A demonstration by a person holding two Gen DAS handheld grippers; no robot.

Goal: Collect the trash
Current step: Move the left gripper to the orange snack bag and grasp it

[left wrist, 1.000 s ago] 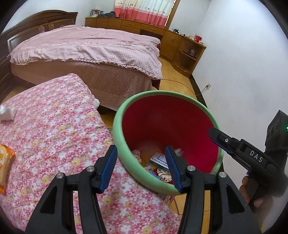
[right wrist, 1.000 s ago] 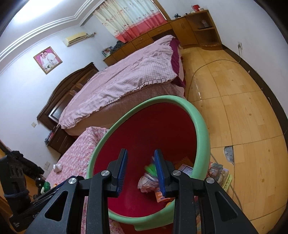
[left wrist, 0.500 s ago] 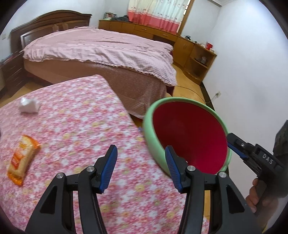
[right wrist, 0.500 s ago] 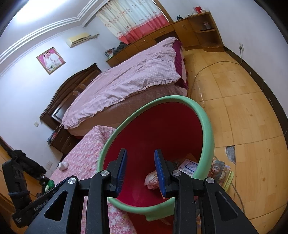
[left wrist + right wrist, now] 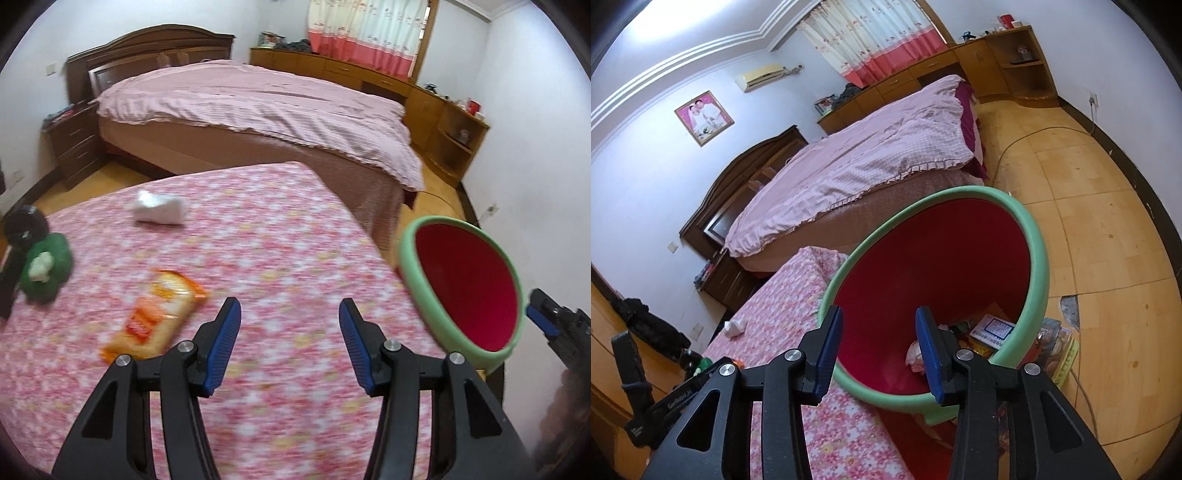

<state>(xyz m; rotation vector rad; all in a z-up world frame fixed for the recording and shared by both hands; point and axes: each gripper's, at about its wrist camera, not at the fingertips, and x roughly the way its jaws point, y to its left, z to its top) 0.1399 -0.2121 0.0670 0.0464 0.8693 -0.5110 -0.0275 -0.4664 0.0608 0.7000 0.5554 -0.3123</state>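
Note:
My left gripper [image 5: 290, 341] is open and empty above the floral tablecloth [image 5: 280, 236]. An orange snack wrapper [image 5: 155, 315] lies just left of its left finger. A crumpled white tissue [image 5: 159, 209] lies farther back, and a green lump with a white bit [image 5: 46, 267] sits at the left edge. The red bin with a green rim [image 5: 463, 291] stands off the table's right side. My right gripper [image 5: 879, 354] is open and empty over the bin's near rim [image 5: 886, 397]. Inside the bin lie a crumpled wrapper [image 5: 916, 354] and a small box [image 5: 991, 330].
A bed with a pink cover [image 5: 258, 103] stands behind the table. Wooden cabinets [image 5: 443, 118] line the far wall. Books or packets [image 5: 1056, 350] lie on the wooden floor right of the bin. A black object [image 5: 22, 236] stands at the table's left edge.
My left gripper has swung left from over the bin to over the table, so the wrapper and tissue came into view. My right gripper has drawn back a little and opened wider.

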